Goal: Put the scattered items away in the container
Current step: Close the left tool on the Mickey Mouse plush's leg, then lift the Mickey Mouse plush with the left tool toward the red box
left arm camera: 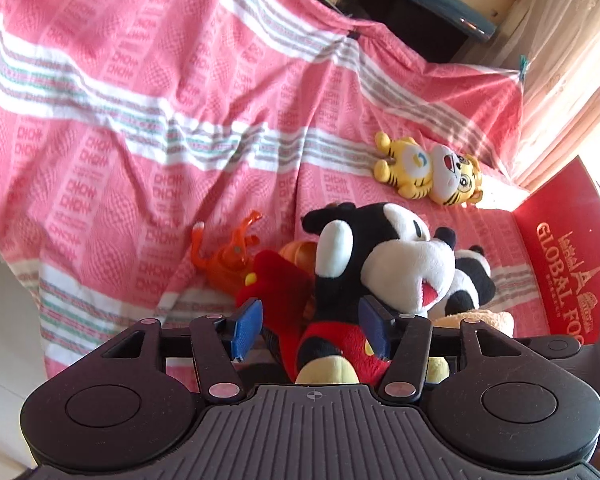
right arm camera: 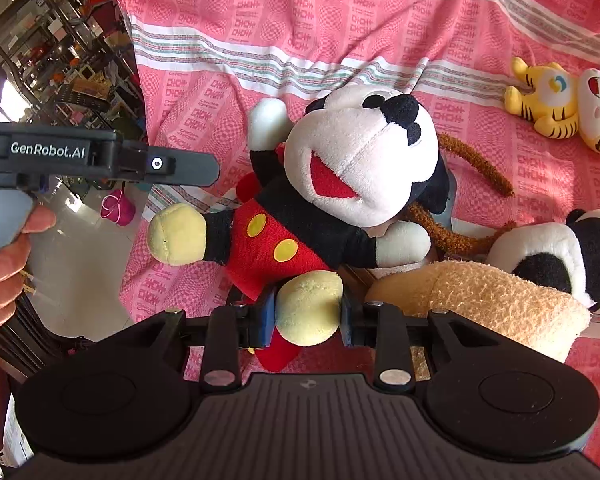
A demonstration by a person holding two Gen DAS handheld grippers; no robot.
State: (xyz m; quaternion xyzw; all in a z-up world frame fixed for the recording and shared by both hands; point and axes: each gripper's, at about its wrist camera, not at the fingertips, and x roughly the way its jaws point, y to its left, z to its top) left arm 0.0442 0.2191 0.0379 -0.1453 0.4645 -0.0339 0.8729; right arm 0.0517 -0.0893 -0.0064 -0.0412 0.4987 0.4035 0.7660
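Observation:
A Mickey Mouse plush (right arm camera: 340, 184) with red shorts lies on the pink striped cloth (right arm camera: 300, 32). My right gripper (right arm camera: 308, 320) is shut on its yellow foot (right arm camera: 306, 308). My left gripper (left arm camera: 312, 328) stands wide around the plush's body (left arm camera: 332, 340), blue pads (left arm camera: 246, 326) apart from it on the left side. A yellow tiger plush (left arm camera: 428, 172) lies further back, also in the right wrist view (right arm camera: 568, 108). A panda plush (right arm camera: 556, 252) and a tan plush (right arm camera: 484, 296) lie to the right. The red cardboard box (left arm camera: 560, 256) stands at the right.
An orange plastic toy (left arm camera: 228, 252) and a red plush piece (left arm camera: 276, 280) lie left of Mickey. A brown furry tail (right arm camera: 476, 168) lies behind him. The cloth's left edge drops to the floor (right arm camera: 76, 264). Shelves (right arm camera: 60, 52) stand beyond.

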